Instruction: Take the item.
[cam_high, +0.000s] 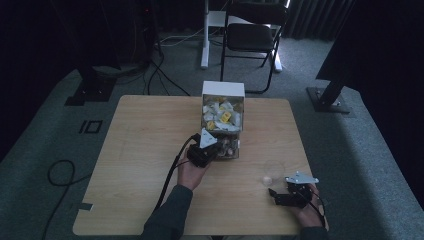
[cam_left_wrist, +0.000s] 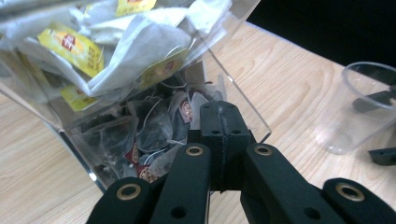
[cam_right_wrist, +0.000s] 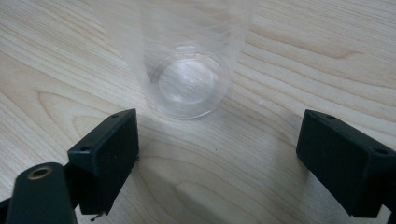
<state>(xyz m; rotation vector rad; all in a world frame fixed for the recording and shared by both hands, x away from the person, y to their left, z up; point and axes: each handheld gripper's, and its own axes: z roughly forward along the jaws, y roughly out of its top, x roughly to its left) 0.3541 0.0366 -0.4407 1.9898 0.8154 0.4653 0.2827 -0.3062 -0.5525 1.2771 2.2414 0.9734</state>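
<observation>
Two grippers show in the high view: my left gripper (cam_high: 212, 145) reaches into the low opening of a clear dispenser box (cam_high: 223, 93) of tea bags at the far middle of the wooden table (cam_high: 140, 150), and my right gripper (cam_high: 280, 195) rests near a clear plastic cup (cam_high: 274, 170). From the left gripper view, my jaws are pressed together at the dark tea bags (cam_left_wrist: 149, 130); whether they pinch one I cannot tell. From the right gripper view, my jaws stand wide apart, the cup (cam_right_wrist: 189, 70) upright just beyond them, untouched.
</observation>
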